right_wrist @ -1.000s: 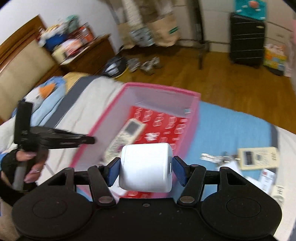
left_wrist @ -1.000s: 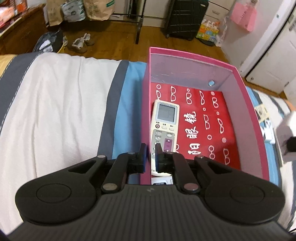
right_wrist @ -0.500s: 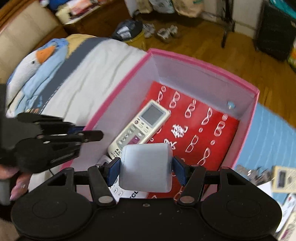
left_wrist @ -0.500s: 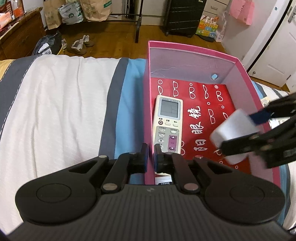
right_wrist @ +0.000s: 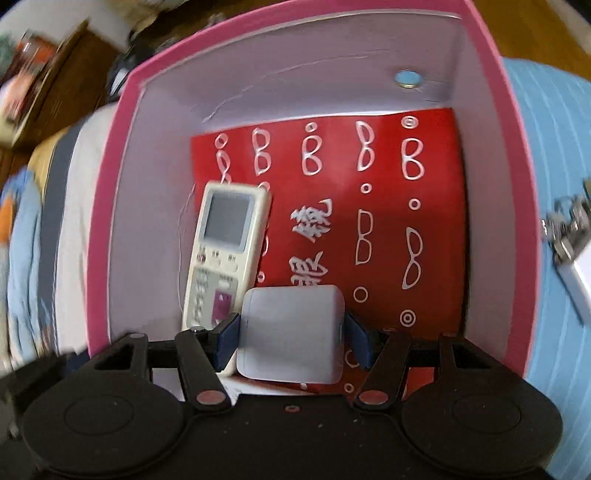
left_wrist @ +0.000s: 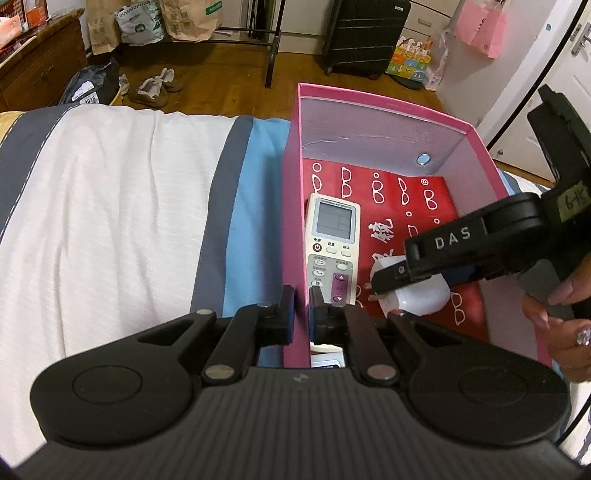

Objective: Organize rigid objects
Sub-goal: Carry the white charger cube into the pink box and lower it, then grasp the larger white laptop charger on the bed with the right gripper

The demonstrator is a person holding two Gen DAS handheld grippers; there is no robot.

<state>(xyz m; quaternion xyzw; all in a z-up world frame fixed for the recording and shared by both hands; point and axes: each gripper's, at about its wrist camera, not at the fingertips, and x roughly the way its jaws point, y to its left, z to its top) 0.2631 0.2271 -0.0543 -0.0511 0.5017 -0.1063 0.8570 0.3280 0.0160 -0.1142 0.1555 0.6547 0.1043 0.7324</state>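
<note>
A pink box [left_wrist: 384,107] [right_wrist: 122,155] with a red printed floor sits on the bed. A white remote control [left_wrist: 332,243] [right_wrist: 223,251] lies along its left side. My right gripper [right_wrist: 291,338] is inside the box, shut on a white charger block [right_wrist: 291,332], which also shows in the left wrist view [left_wrist: 417,297] low over the red floor beside the remote. My left gripper [left_wrist: 302,314] is shut on the box's left wall near its front corner.
The bed has a white, grey and blue striped cover [left_wrist: 110,206]. Keys and a small white item [right_wrist: 569,243] lie on the blue cover right of the box. Beyond the bed are a wooden floor, shoes [left_wrist: 155,86] and a black suitcase [left_wrist: 365,33].
My right gripper has carried the charger block from above the bed down into the box, close to the red floor. My left gripper stays clamped on the box wall.
</note>
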